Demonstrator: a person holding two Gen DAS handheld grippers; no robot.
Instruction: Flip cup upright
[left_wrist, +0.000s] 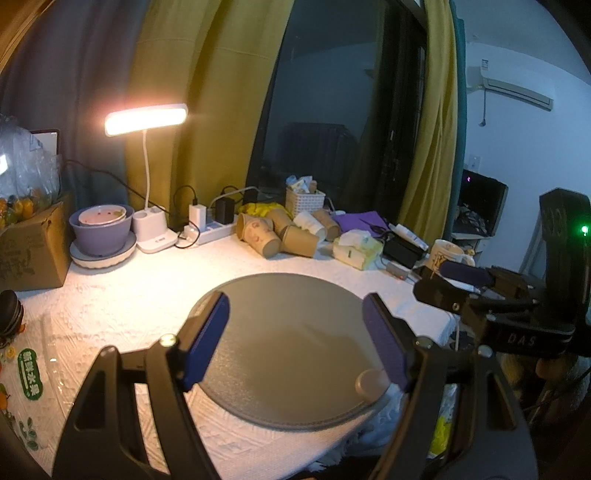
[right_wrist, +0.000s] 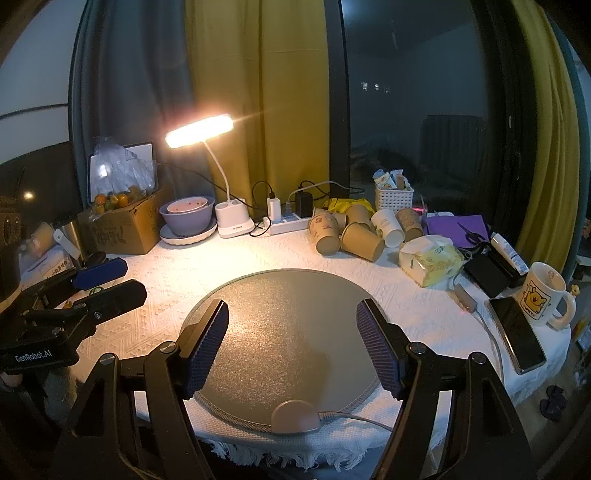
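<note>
White textured cloth covered the surface (right_wrist: 258, 251), and we held both grippers over its near edge. Yellow curtains (right_wrist: 258, 110) hung behind it beside a dark window (right_wrist: 417, 110). On the cloth lay a round grey mat (right_wrist: 288, 321) with a small rounded tab (right_wrist: 294, 416) at its near rim and a cord leading off to the right.

We kept the left gripper (left_wrist: 295, 332) spread wide, its blue pads apart above the mat with nothing between them. The right gripper (right_wrist: 291, 332) was likewise spread and empty above the mat. In the left wrist view the right gripper showed at the right edge; in the right wrist view the left gripper showed at the left edge.

A cardboard box (right_wrist: 122, 229) holding oranges stood at the far left. Beside it a purple bowl (right_wrist: 186, 218) sat on a white plate, with a pink bowl nested inside. A lit desk lamp (right_wrist: 199, 131) rose from a white base just to the right, next to a power strip (right_wrist: 288, 223) with chargers plugged in.

Paper cups (right_wrist: 351, 236) lay in a pile on their sides at the back of the surface, well apart from both grippers, some brown and one white. Behind them stood a white basket (right_wrist: 393, 199). To the right lay a tissue pack (right_wrist: 430, 260), a purple cloth (right_wrist: 450, 227), a mug (right_wrist: 543, 295) with a bear print standing upright, and a phone (right_wrist: 517, 332) flat beside it.
</note>
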